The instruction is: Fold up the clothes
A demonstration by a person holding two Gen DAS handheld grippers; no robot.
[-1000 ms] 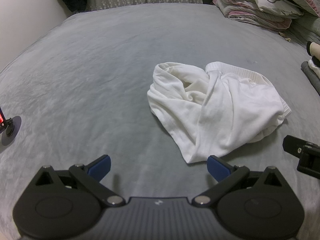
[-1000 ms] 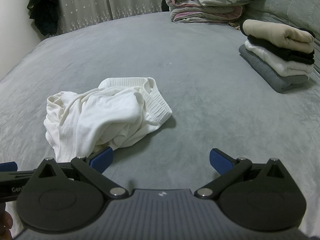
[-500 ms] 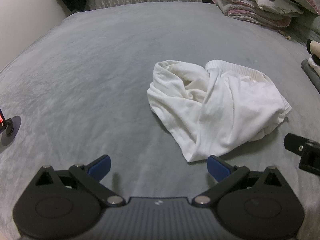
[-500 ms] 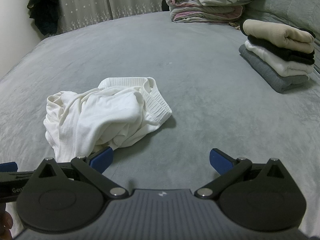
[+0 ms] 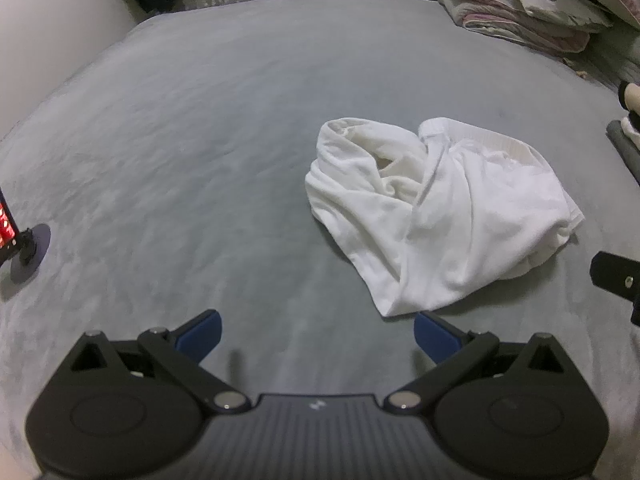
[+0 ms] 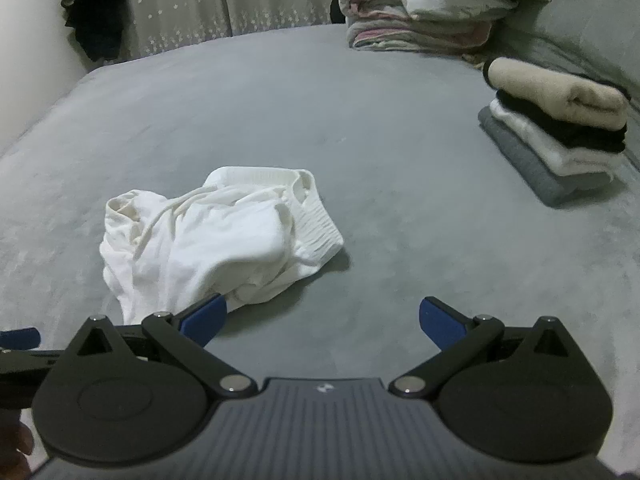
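A crumpled white garment (image 5: 436,216) with a ribbed waistband lies in a heap on the grey bed cover (image 5: 200,128). It also shows in the right wrist view (image 6: 216,240). My left gripper (image 5: 318,336) is open and empty, just in front of the garment's near tip. My right gripper (image 6: 322,322) is open and empty; its left finger (image 6: 204,316) is at the garment's near edge. Part of the right gripper (image 5: 616,276) shows at the right edge of the left wrist view.
A stack of folded clothes (image 6: 560,136) sits at the right of the bed. Folded quilts (image 6: 420,12) lie at the back. A small stand with a red-lit device (image 5: 24,240) is on the left. Dark clothing (image 6: 96,20) hangs by the curtain.
Both grippers have edged slightly forward toward the garment. The jaws stay open and the garment has not moved.
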